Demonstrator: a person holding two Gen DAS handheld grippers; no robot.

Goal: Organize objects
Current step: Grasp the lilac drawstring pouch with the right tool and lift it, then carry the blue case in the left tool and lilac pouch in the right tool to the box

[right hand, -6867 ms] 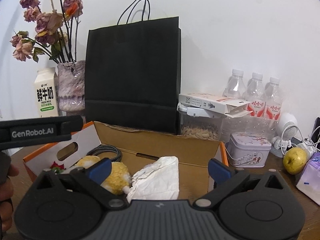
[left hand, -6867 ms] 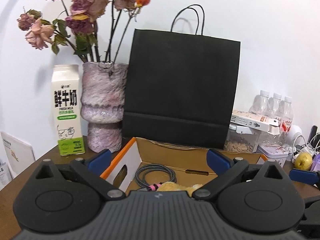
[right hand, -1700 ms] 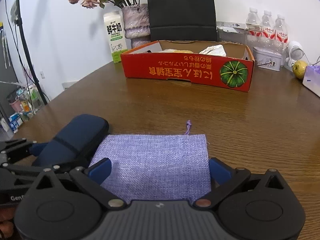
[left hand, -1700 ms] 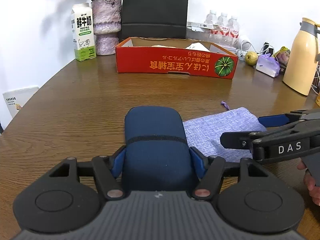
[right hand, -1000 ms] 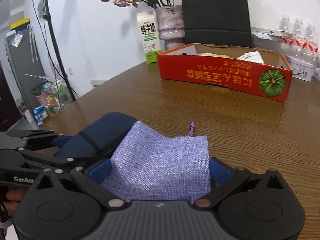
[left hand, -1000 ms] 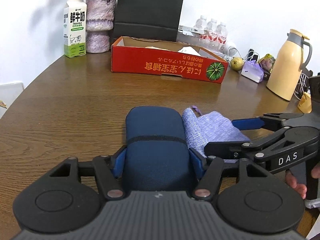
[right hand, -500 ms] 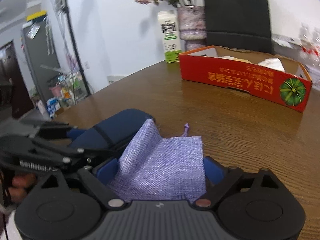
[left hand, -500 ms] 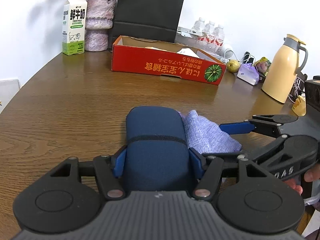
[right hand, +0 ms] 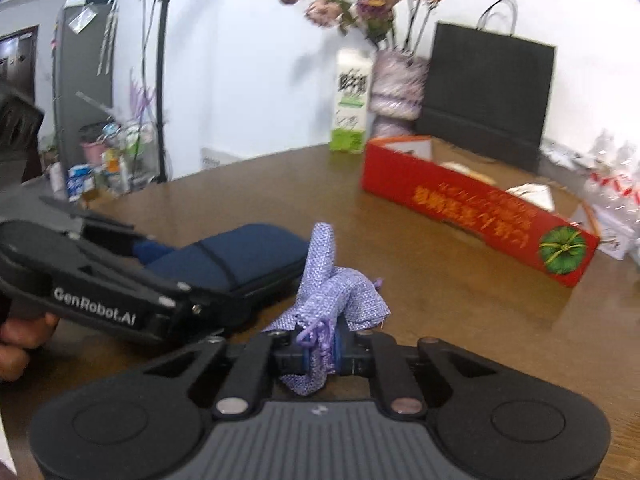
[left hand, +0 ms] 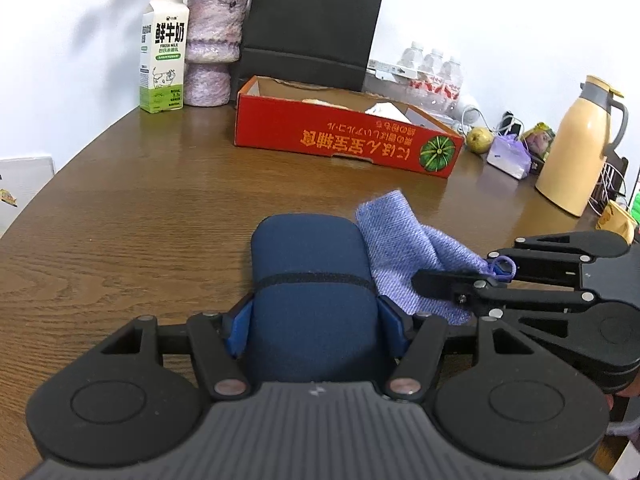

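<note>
Navy blue case (left hand: 310, 280) w/ black band; lilac woven pouch (right hand: 336, 292); red box (left hand: 344, 142), orange lettering & green pumpkin print; brown wood-grain table (left hand: 140, 208); cream-yellow flask (left hand: 580, 148), grey lid.

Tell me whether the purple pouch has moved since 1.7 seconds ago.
Yes. The purple pouch lay flat on the table then; now it is bunched and lifted, pinched by the right gripper.

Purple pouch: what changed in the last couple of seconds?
The right gripper closed on the pouch, bunching it and lifting it from lying flat on the table; both views swung left. The left gripper stays clamped on the blue case, still on the table. The red box is unmoved.
</note>
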